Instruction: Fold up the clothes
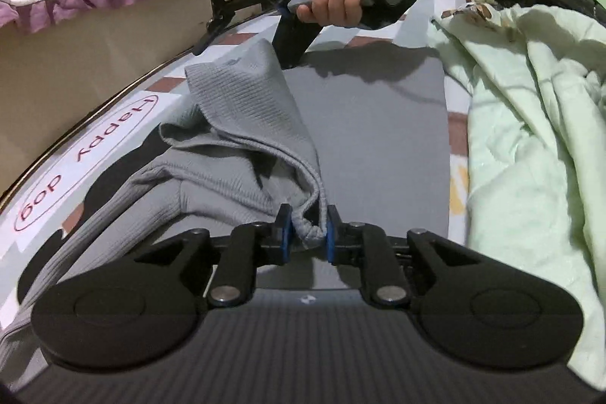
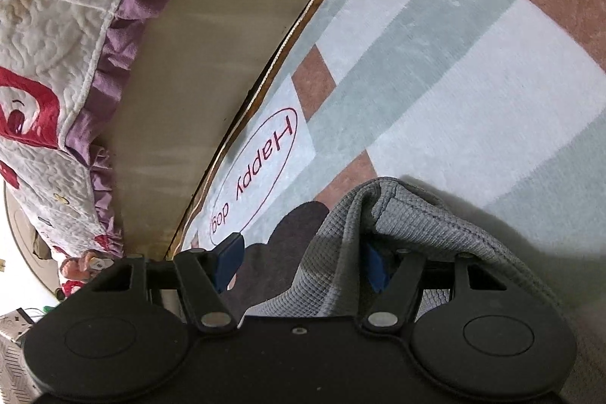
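A grey ribbed garment [image 1: 242, 124] lies bunched on a patterned rug [image 1: 378, 124]. My left gripper [image 1: 306, 233] is shut on its hem corner, pinched between the blue pads. My right gripper [image 1: 235, 25], held by a hand, is at the garment's far corner in the left wrist view. In the right wrist view the right gripper [image 2: 303, 264] stands open, and the grey garment [image 2: 378, 233] drapes over its right finger and lies between the jaws.
A pale green garment [image 1: 530, 124] is heaped on the right of the rug. The rug's left edge [image 2: 288, 36] borders a beige floor [image 2: 189, 82]. A quilted white bedcover with purple frill [image 2: 94, 44] hangs at the left.
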{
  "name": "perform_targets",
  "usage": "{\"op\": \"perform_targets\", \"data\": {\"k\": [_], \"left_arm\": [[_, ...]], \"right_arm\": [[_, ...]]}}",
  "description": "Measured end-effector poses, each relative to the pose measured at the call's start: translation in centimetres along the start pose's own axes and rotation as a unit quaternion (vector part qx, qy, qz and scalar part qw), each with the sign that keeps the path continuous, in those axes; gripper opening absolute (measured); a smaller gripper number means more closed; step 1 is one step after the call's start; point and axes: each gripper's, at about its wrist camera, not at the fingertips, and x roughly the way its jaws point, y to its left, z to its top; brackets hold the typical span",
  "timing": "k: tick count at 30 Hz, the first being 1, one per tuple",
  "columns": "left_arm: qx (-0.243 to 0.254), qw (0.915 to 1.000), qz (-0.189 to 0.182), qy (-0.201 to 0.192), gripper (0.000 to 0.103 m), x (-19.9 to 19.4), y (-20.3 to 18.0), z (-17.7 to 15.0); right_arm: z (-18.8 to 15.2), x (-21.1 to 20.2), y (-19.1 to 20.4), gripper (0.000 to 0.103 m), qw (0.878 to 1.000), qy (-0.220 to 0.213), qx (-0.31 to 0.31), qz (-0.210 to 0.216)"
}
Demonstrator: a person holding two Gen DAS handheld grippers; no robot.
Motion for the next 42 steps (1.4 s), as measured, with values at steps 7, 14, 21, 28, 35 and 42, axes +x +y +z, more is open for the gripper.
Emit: {"op": "perform_targets", "data": {"k": [7,14,21,28,35,42], "left_arm": [[-0.098,0.9924,0.01,-0.074,0.057,-2.0,2.7,3.2],[-0.101,0.9862,0.116,-0.06,0.083,3.4,3.8,7.4],[-0.199,0.9785,0.046,0.032,0.064,9.9,8.3,8.6],[-0.185,0.9821,0.003,-0.033,0.035,7.0,4.4,9.5],[-0.197,0.978,-0.06,-0.031,0.03,7.2,-1.3,9.2],[-0.274,0.9607,-0.044,-0.006,0.059,5.2,1.5,8.8]], "right_arm": [[-0.3,0.2,0.8,0.069,0.999,0.0,-0.033,-0.021],[-0.1,0.3,1.7,0.07,0.998,0.014,-0.029,-0.05],[-0.3,0.8,3.4,0.07,0.993,0.055,-0.058,-0.082],[-0.1,0.5,3.5,0.07,0.994,0.044,-0.056,-0.089],[0.1,-0.6,3.8,0.071,0.994,0.018,-0.06,-0.094],[-0.8,-0.7,3.4,0.05,0.986,0.01,-0.115,-0.122]]}}
